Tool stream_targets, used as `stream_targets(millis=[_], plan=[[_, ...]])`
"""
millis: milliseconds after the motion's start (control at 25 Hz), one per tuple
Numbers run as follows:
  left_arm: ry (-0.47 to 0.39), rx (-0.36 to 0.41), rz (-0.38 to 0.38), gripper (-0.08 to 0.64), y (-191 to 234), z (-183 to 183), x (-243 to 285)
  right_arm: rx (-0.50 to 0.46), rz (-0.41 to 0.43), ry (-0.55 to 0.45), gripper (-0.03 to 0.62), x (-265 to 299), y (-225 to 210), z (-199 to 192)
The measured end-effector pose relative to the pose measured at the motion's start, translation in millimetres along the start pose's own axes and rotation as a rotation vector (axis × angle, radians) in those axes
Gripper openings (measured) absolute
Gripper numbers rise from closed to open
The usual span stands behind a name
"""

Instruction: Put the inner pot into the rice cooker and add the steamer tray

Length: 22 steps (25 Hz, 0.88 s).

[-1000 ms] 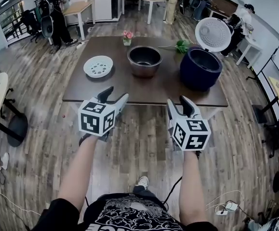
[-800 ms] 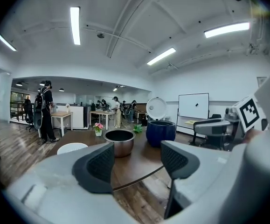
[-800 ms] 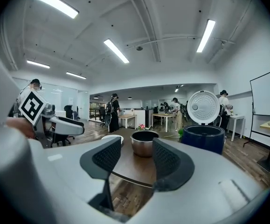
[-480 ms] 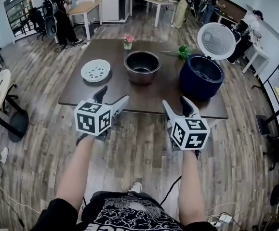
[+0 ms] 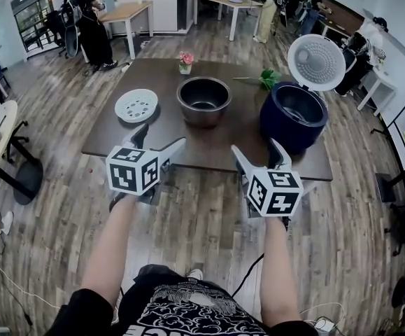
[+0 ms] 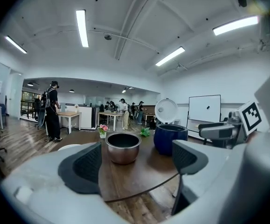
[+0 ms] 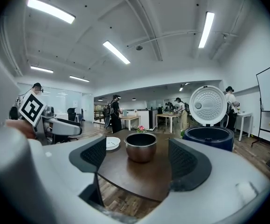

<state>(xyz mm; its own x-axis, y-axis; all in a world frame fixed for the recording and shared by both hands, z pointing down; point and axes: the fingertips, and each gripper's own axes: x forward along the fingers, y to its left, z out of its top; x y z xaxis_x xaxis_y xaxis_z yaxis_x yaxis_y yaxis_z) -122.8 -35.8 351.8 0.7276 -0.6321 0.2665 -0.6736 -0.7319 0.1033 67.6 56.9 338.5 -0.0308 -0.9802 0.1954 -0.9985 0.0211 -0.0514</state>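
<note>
Seen from the head camera, a dark brown rectangular wooden table (image 5: 203, 140) stands on a wood-plank office floor. On it, from left to right, are a white round perforated steamer tray (image 5: 136, 106), a bare-metal round inner pot (image 5: 203, 101) and a dark blue rice cooker (image 5: 293, 121) with its white lid (image 5: 317, 61) raised. All three stand apart, and the pot sits outside the cooker. A small pot of pink flowers (image 5: 185, 61) and a green leafy sprig (image 5: 268, 79) lie at the far edge.

The person holds the left gripper (image 5: 161, 137) and the right gripper (image 5: 256, 148) over the table's near edge. Each carries a cube with black-and-white square markers. Both sets of jaws are opening and stand wide apart, with nothing between them.

The white print on the person's black shirt (image 5: 188, 312) is too small to read.

Only the head view shows the whole tray. The left gripper view shows just a sliver of it, and adds a whiteboard (image 6: 204, 108) at the right. The right gripper view shows the lid's dotted inner face.
</note>
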Motion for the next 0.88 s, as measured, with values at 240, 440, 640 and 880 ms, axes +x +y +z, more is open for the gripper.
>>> stream_targets(millis=[240, 440, 640, 880], plan=[[0.008, 0.002, 0.016, 0.474, 3, 0, 12, 0.003, 0.002, -0.009, 0.410, 12, -12, 5], [0.016, 0.005, 0.021, 0.474, 12, 2, 31, 0.011, 0.011, 0.001, 0.410, 35, -19, 3], [0.019, 0.009, 0.012, 0.474, 30, 6, 56, 0.020, 0.009, 0.005, 0.410, 67, -24, 2], [0.022, 0.000, -0.010, 0.474, 62, 14, 100, 0.018, -0.006, 0.022, 0.409, 118, -33, 4]])
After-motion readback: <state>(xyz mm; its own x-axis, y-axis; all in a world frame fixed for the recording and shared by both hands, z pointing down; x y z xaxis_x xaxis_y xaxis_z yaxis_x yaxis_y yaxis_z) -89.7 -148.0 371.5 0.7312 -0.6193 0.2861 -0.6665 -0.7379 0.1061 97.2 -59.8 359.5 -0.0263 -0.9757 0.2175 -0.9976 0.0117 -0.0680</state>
